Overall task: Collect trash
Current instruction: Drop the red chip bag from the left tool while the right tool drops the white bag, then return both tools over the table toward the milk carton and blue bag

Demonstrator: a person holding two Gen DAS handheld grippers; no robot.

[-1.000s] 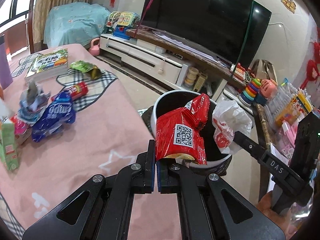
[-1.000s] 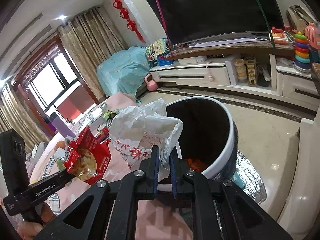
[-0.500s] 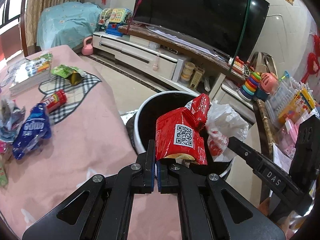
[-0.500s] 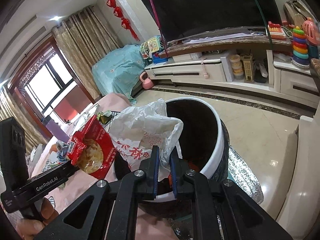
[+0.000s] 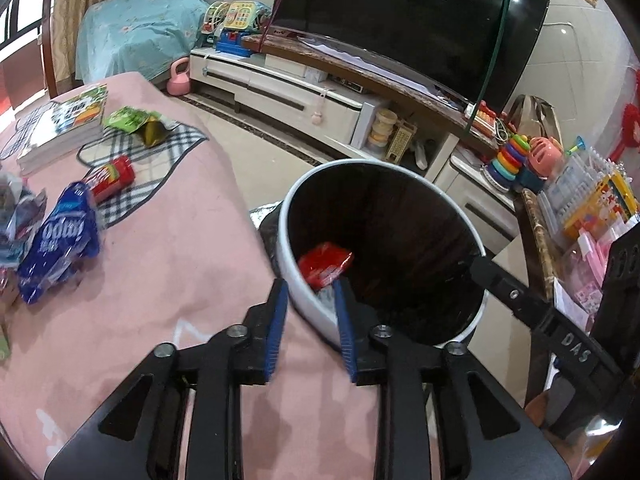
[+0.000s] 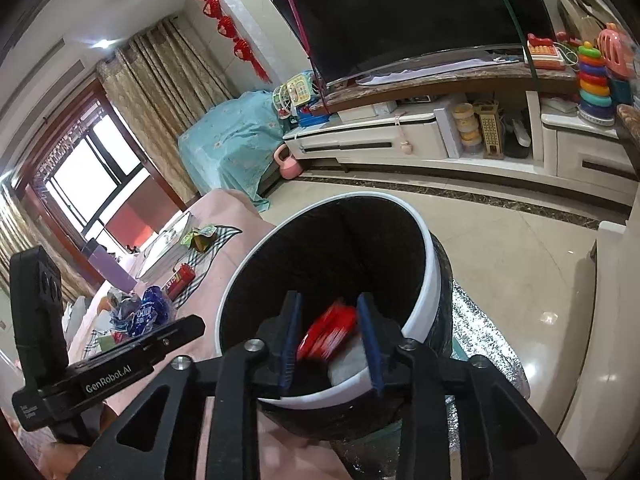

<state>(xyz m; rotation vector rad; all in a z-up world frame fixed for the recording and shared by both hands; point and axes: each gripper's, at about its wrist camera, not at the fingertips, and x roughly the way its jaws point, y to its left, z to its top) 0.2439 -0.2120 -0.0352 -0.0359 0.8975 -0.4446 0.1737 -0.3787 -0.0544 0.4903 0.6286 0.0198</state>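
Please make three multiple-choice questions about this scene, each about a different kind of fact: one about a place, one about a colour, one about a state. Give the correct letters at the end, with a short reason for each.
1. Where is the red snack packet?
A. inside the trash bin
B. on the pink tablecloth
C. on the TV cabinet

2. What colour is the crumpled wrapper lying on the tablecloth, nearest the left gripper?
A. yellow
B. blue
C. black

3. In what state is the right gripper?
A. shut on a white bag
B. shut on the bin's rim
C. open, holding nothing

Answers: 1 A, the packet shows against the bin's dark inner wall in both views. 2 B, it is blue with white lettering. 3 C, its jaws have just been opening and stand apart over the bin, with nothing pressed between them.
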